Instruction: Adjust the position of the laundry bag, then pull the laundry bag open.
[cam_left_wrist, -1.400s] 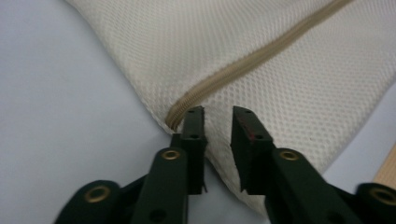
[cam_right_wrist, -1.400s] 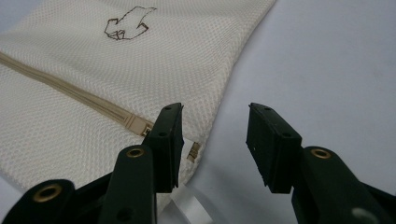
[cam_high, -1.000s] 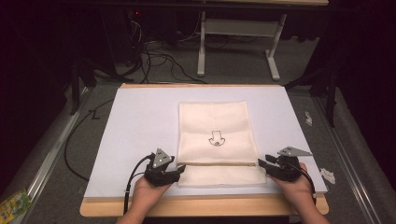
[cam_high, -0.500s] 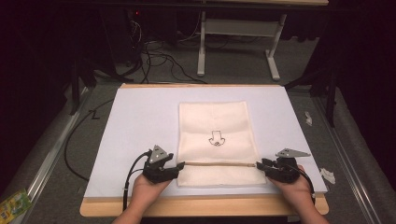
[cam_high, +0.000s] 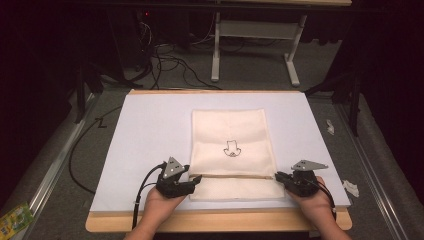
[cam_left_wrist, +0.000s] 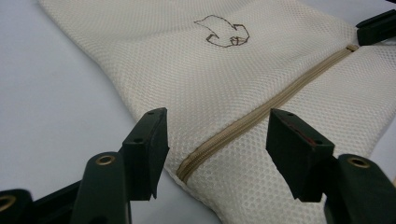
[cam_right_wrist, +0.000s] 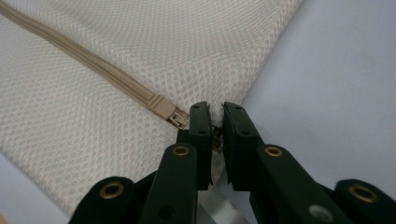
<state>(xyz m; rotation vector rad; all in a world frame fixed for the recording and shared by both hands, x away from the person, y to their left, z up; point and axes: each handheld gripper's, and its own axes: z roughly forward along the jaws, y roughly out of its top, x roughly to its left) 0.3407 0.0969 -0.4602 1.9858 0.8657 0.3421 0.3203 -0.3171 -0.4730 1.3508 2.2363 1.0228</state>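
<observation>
A cream mesh bag (cam_high: 232, 135) with a small dark stitched figure lies flat on the white board (cam_high: 150, 140). A tan zipper (cam_high: 235, 176) crosses it near the front edge. My left gripper (cam_high: 196, 181) is at the zipper's left end. Its jaws stand open (cam_left_wrist: 217, 133) either side of the zipper (cam_left_wrist: 261, 116), just above the mesh (cam_left_wrist: 233, 70). My right gripper (cam_high: 278, 176) is at the zipper's right end, at the bag's edge (cam_right_wrist: 116, 56). It is shut (cam_right_wrist: 212, 109) on the zipper pull, just past the slider (cam_right_wrist: 175, 119). Its black tip (cam_left_wrist: 376, 25) appears far off in the left gripper view.
The board rests on a wooden table (cam_high: 215, 220) whose front edge is under my hands. Bare white board lies left and right of the bag. Cables (cam_high: 165, 60) and a grey table leg (cam_high: 216, 45) are on the floor behind. White scraps (cam_high: 350, 187) lie at the right.
</observation>
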